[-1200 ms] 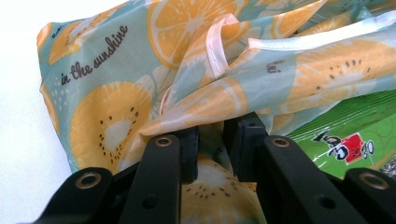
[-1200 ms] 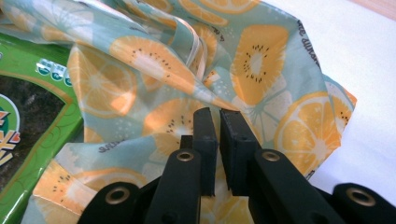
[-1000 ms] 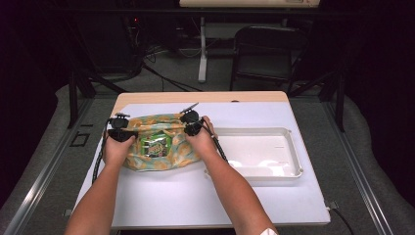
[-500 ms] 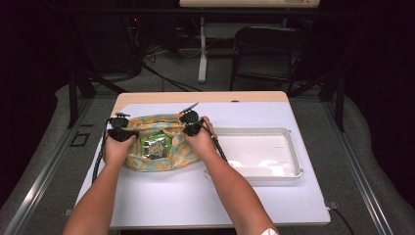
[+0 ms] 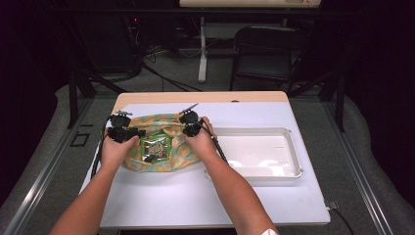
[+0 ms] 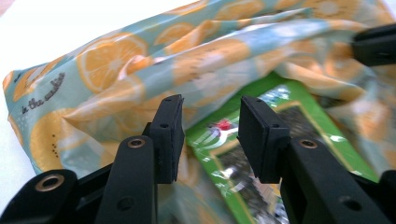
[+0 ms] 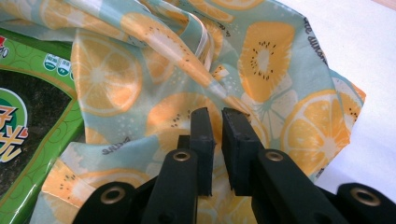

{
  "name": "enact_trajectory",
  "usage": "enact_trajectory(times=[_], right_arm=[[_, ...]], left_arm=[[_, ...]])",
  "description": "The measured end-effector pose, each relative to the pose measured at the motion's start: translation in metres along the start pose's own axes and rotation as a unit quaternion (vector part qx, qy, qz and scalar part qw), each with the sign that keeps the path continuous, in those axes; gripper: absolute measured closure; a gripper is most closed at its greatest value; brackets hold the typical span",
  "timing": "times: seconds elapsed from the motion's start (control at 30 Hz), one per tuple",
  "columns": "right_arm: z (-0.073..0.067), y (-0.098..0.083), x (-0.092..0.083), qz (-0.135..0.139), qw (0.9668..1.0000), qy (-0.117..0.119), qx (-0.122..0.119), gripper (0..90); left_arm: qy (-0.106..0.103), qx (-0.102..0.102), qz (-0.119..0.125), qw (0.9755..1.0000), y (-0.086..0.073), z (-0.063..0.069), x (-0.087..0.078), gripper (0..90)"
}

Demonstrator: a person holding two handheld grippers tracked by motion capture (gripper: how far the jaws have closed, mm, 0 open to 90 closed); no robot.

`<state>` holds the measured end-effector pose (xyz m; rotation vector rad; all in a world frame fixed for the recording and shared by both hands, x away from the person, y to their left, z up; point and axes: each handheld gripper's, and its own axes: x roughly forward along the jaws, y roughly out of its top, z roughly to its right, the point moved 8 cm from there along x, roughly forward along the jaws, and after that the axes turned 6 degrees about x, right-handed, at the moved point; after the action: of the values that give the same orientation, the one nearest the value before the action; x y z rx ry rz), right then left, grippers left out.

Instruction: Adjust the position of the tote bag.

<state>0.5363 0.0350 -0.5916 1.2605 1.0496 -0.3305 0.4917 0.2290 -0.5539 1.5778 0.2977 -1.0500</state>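
Two jaws of the left gripper (image 6: 210,135) set well apart, just been opening, nothing pinched between the pads. Straight ahead through that gap, in the left gripper view: a glossy green packet (image 6: 299,100), lying inside the mouth of a citrus-print bag (image 6: 116,60). Bag cloth bunched just beyond the left jaw and folded over above both tips, clear of the pads.

Nearly together on the right gripper (image 7: 218,116): pads drawn close, a raised fold of the bag (image 7: 107,74) running right into the tips and nipped there. Off to the left of those jaws, in the right gripper view, the packet (image 7: 28,60) again, half under the cloth. Bare white table cover past the bag's edge on the other side.

Seen from the high view: left gripper (image 5: 128,133) at one end of the bag (image 5: 166,125), right gripper (image 5: 190,125) at the opposite end, packet (image 5: 155,146) between the two and a little nearer the person. Just beside the right gripper, on its outer side, a shallow white tray (image 5: 293,161). Under everything, the white-covered table (image 5: 195,196). Farther off, beyond the table's far edge, a dark chair (image 5: 264,49).
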Motion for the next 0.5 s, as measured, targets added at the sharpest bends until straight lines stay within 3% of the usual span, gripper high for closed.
enact_trajectory(times=[0.23, 0.27, 0.3, 0.5], right_arm=[[-0.004, 0.002, -0.006, 0.009, 0.9999, 0.005, -0.003, 80.3], [-0.005, 0.003, -0.007, 0.019, 0.9998, 0.008, 0.005, 79.5], [-0.005, 0.003, -0.01, 0.013, 0.9999, 0.008, -0.003, 79.0], [-0.014, 0.01, -0.031, 0.044, 0.9986, 0.023, -0.016, 75.0]], left_arm=[[-0.021, 0.007, 0.008, 0.9997, 0.002, 0.016, -0.014, 60.4], [-0.023, 0.007, 0.007, 0.9997, 0.002, 0.017, -0.014, 60.4], [-0.022, 0.011, 0.006, 0.9997, 0.002, 0.018, -0.016, 60.4], [-0.018, 0.019, 0.0, 0.9997, -0.003, 0.022, -0.018, 60.9]])
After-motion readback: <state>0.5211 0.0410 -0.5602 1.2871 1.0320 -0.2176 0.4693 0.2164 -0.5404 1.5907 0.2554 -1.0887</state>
